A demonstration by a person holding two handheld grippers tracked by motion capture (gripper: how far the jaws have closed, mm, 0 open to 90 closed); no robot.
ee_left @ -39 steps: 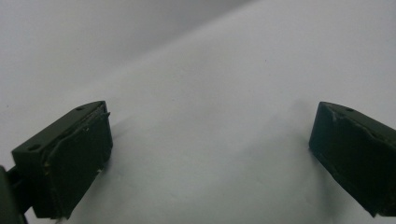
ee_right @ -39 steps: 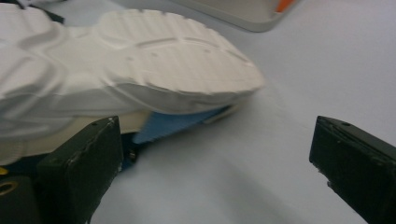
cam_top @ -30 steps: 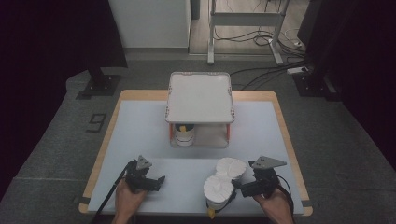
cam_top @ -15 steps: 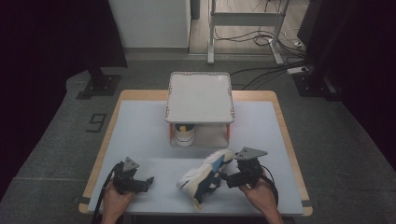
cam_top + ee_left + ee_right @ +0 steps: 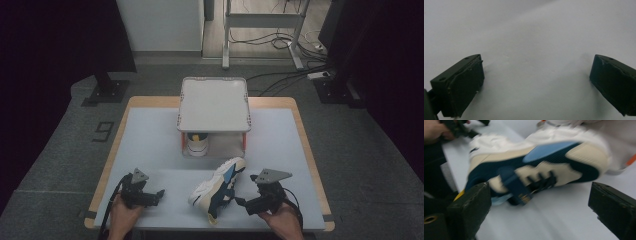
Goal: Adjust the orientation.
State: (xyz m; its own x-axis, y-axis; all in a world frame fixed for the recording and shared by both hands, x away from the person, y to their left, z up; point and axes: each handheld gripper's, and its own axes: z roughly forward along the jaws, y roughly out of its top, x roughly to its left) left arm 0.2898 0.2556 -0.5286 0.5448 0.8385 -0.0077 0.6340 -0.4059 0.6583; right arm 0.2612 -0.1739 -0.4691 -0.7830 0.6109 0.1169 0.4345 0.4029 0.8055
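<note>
At lower centre of the high view, the sneaker (image 5: 218, 186) lies on its side, just left of the right gripper (image 5: 243, 204), whose wide jaws have just been closing slightly, gripping nothing. Left gripper (image 5: 159, 194) stands wide over bare table (image 5: 150, 145). Shelf rack (image 5: 214, 104) stands above.

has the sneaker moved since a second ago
Yes. The sneaker has tipped onto its side and now points toward the small white rack, lying left of the right gripper, whose open jaws have just narrowed slightly.
</note>
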